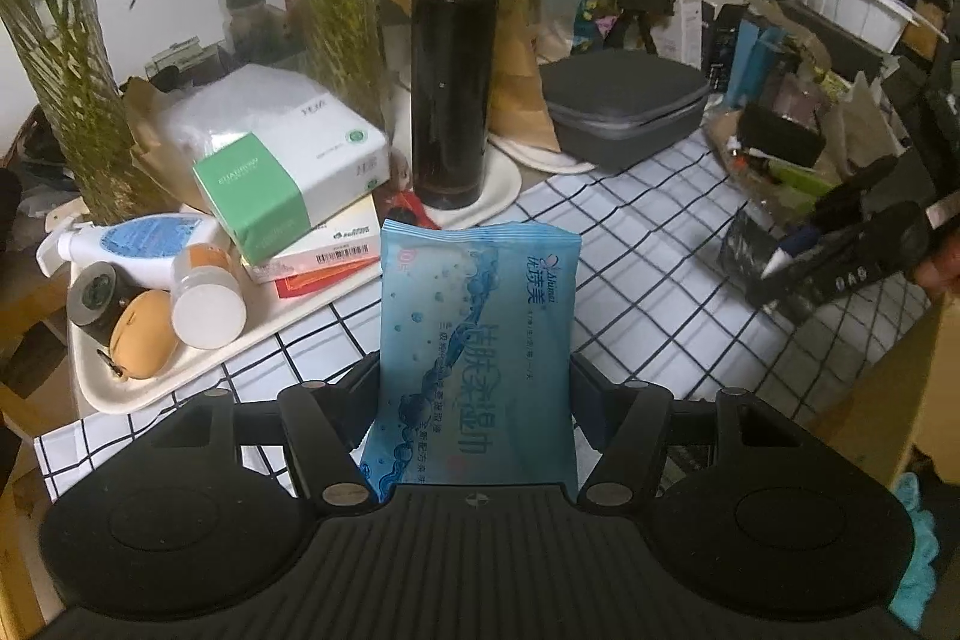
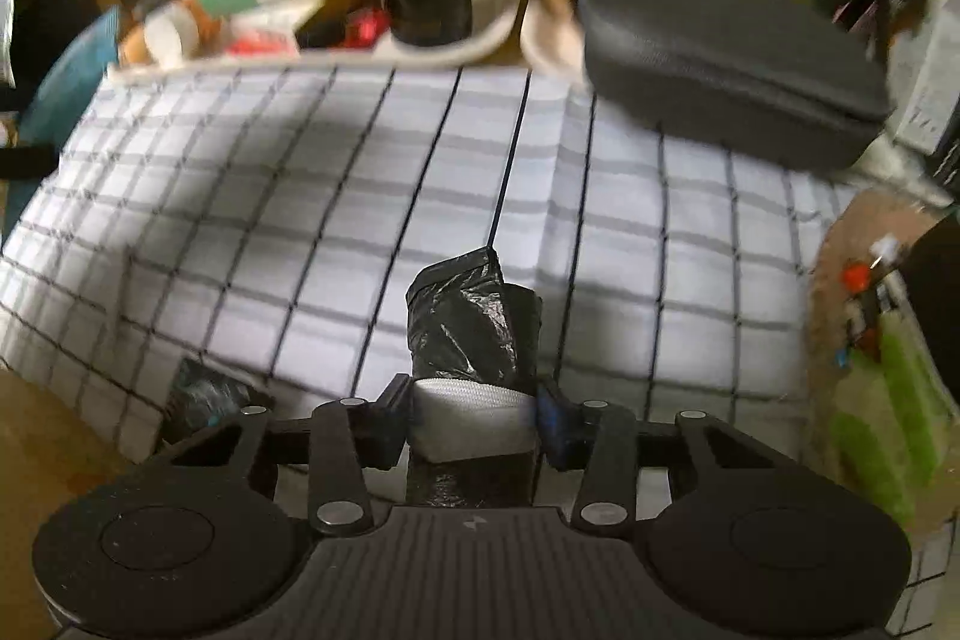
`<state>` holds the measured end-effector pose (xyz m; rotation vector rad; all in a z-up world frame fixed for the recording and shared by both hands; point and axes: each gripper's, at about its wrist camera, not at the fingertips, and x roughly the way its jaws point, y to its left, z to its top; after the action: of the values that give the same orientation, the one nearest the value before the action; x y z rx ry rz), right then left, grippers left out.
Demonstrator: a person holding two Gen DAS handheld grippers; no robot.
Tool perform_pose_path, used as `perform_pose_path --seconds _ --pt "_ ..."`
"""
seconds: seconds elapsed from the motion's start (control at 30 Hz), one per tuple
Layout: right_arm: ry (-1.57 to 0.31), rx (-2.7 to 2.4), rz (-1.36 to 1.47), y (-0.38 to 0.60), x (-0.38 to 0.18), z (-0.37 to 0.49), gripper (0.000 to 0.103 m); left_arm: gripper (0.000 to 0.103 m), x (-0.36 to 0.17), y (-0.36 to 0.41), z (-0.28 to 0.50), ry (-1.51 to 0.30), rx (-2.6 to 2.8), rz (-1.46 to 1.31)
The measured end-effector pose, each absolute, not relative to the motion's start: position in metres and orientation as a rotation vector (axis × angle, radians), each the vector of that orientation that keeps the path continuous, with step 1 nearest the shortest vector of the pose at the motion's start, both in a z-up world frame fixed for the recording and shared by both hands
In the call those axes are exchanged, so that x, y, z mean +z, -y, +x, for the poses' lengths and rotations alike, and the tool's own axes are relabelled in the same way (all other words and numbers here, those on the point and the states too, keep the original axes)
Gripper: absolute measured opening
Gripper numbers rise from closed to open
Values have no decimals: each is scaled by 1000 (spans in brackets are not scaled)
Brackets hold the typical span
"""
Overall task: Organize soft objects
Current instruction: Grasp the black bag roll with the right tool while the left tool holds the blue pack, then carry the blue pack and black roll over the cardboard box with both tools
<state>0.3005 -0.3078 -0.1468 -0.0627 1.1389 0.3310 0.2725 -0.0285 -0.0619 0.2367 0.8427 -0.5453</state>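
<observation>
Left gripper (image 1: 474,400) clamped on the blue wet-wipe pack (image 1: 480,334); pack's long axis runs straight out along the fingers, far end pointing at the black flask (image 1: 454,64); it looks lifted just over the checked cloth (image 1: 630,256), contact unclear. Right gripper (image 2: 474,409) clamped on a black bin-bag roll (image 2: 471,322) with a white band, sticking forward over the cloth; view blurred. Open cloth ahead of both; tray (image 1: 120,400) of bottles and boxes crowds the left, grey case (image 1: 624,106) far right, flask dead centre; likely set-down room is the bare middle, short of the flask.
</observation>
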Motion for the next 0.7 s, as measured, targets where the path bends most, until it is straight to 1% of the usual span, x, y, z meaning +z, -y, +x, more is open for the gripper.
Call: perform_pose_path --seconds 0.27,0.7 --pt "-1004 324 -35 320 -105 283 45 63 -50 27 260 -811 -516 265" --pt "-885 383 25 320 -63 252 46 63 -18 21 222 -741 -429 242"
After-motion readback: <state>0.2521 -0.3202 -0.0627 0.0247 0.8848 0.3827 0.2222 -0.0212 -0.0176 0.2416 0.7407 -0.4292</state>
